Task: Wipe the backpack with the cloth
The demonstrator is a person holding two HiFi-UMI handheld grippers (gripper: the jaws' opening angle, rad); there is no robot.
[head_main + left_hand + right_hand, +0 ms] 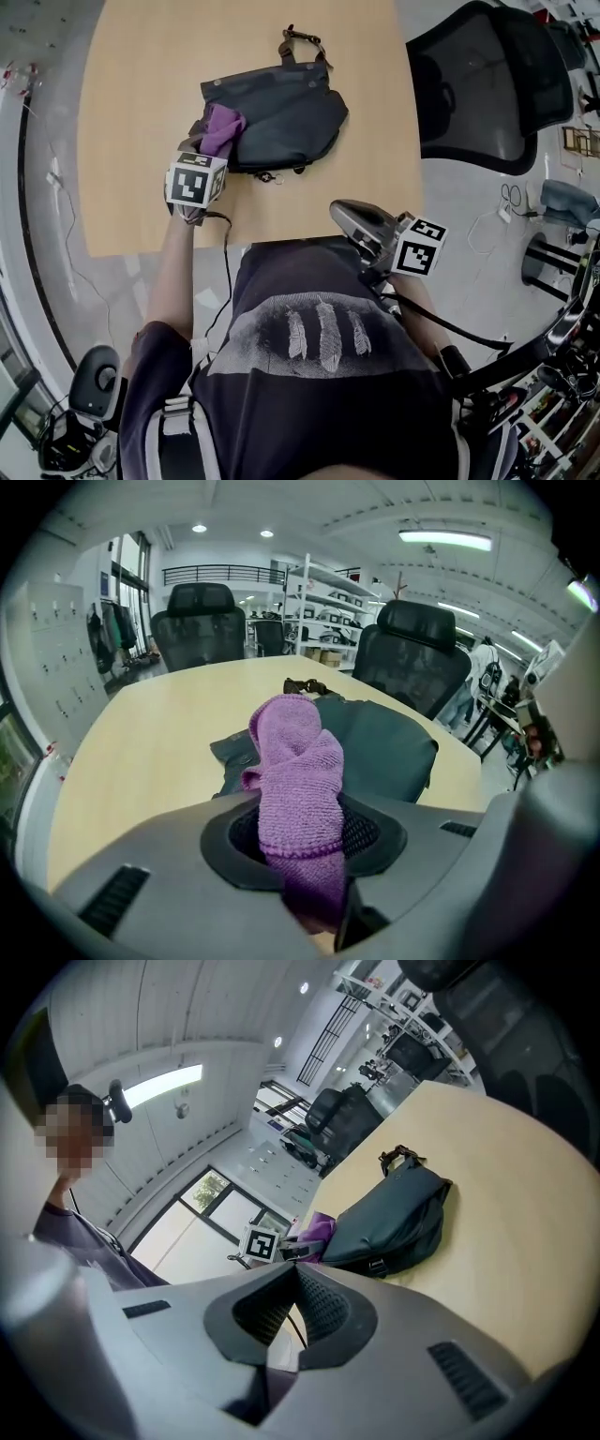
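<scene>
Nearest, by the person's chest, the right tool (296, 1274) hangs at the tabletop's (141, 141) near edge, well apart from the backpack (286, 117), its jaws together on nothing. The left tool (302, 817) is clamped on a bunched purple cloth (298, 761), which touches the left end of the dark backpack lying flat on the tabletop.

A light wooden table (131, 187) is set on a pale grey floor (103, 291). A black mesh office chair (487, 84) is drawn up at its right side, and two more black chairs (199, 621) are seen at the far edge. White shelving (323, 602) is placed behind them. The room is lit by a ceiling strip light (445, 538) and recessed spots (199, 528). Large windows (202, 1199) are seen on the left.
</scene>
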